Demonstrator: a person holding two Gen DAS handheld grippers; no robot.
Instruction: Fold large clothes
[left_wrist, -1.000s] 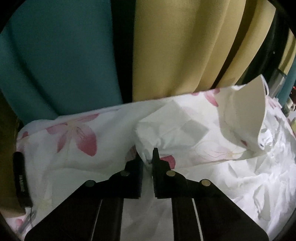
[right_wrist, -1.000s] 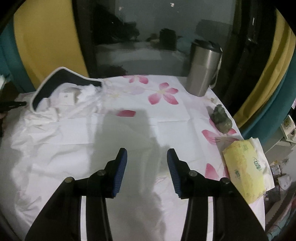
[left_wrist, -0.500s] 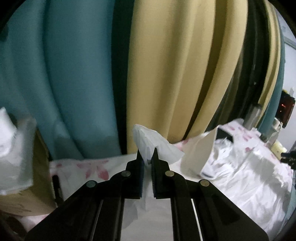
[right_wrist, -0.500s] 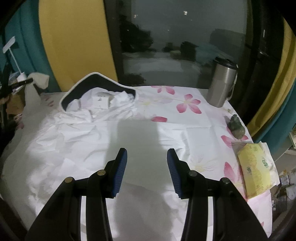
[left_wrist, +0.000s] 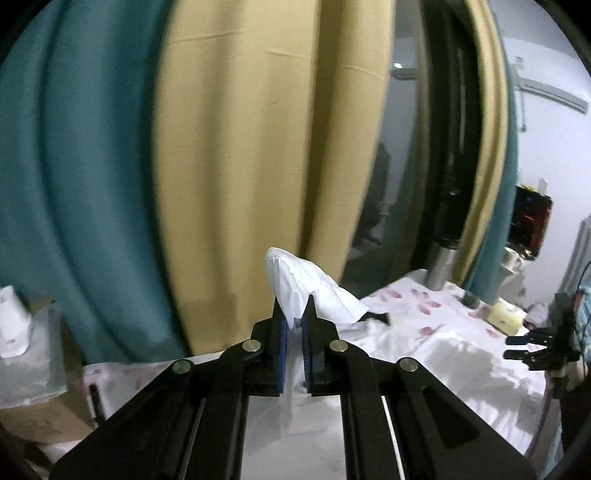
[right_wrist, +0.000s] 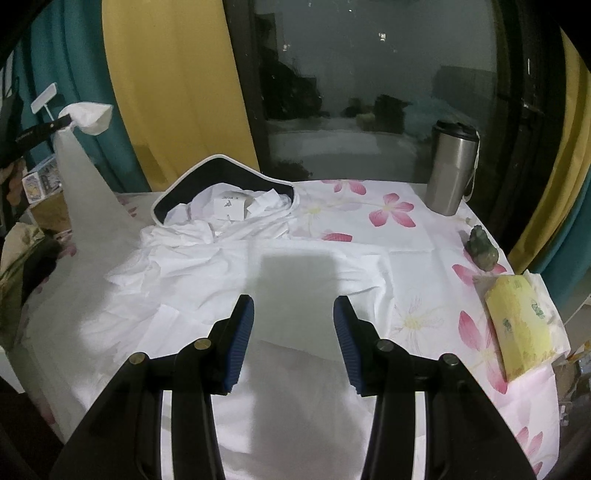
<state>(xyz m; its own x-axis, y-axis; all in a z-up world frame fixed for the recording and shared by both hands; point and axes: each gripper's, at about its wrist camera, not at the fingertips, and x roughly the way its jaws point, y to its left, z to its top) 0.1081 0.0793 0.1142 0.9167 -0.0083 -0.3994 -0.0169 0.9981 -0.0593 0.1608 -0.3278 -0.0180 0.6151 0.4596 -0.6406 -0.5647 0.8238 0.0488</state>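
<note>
Left wrist view
Left claw (left_wrist: 294, 312): I have it clenched on a bunched end of the white garment (left_wrist: 306, 286); the cloth sticks up past the tips and flops over to the right.
Garment below the claw: a strip hangs down between the fingers toward the surface (left_wrist: 413, 297); the rest lies spread out at right.
Backdrop: teal curtain (left_wrist: 70, 177) at left, yellow curtain (left_wrist: 240, 147) in the middle, dark window (left_wrist: 373, 177) behind them.
Right claw (left_wrist: 524, 347): I see it at the far right edge, over the cloth.
Picture quality: blurred in this view.

Right wrist view
Right claw (right_wrist: 293, 341): fingers parted, nothing between them; it hovers over the garment's lower middle.
White garment (right_wrist: 207, 280): spread flat on the flowered cover of the surface (right_wrist: 424, 236), dark-lined collar (right_wrist: 221, 166) at the far side with a label inside.
Raised end: at upper left the cloth rises in a tall peak to the left claw (right_wrist: 64, 120), which pinches its bunched tip.
Steel tumbler (right_wrist: 452, 168): upright at the far right corner.
Small green figure (right_wrist: 480, 247): near the right edge, just beyond the tissue pack.
Yellow tissue pack (right_wrist: 521, 325): lies at the right edge.
</note>
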